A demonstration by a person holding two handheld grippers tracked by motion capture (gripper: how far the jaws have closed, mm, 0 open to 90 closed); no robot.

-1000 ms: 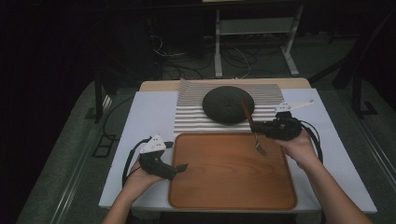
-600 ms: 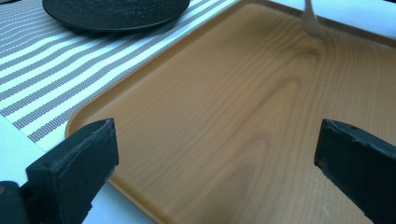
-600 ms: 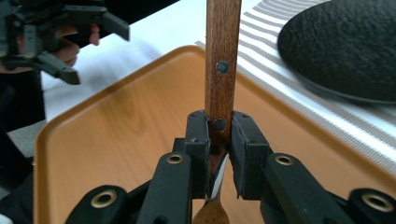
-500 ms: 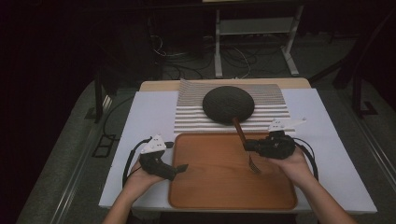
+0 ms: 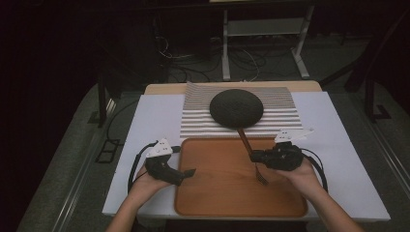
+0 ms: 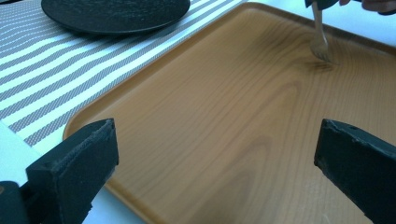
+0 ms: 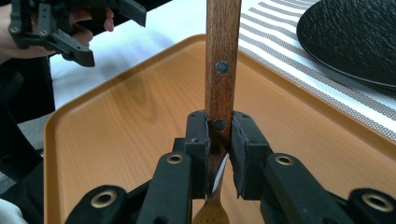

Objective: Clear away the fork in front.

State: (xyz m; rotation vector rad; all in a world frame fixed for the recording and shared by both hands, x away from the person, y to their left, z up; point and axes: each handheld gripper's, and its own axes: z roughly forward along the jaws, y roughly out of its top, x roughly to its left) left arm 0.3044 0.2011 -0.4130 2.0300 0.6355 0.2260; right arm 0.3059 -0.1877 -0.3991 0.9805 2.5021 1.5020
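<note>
A fork with a wooden handle (image 5: 245, 139) stands steeply over the wooden tray (image 5: 217, 198). Its metal tines (image 6: 320, 45) point down, close to the tray's surface. My right gripper (image 5: 254, 155) is shut on the fork's handle (image 7: 222, 51) near its lower rivet, over the right half of the tray (image 7: 116, 126). My left gripper (image 5: 189, 172) is open at the tray's left edge and holds nothing. In the left gripper view my left gripper (image 6: 217, 154) has its jaws wide apart above the tray (image 6: 219, 112).
A black round plate (image 5: 236, 108) lies on a striped placemat (image 5: 196, 123) behind the tray, both on a white tabletop (image 5: 150, 121). The plate (image 7: 355, 37) is just beyond the fork handle. Cables and metal stand legs (image 5: 263, 48) are on the floor behind.
My right gripper has carried the fork from beside the plate back toward the person and down over the tray. The left gripper has stayed put.
</note>
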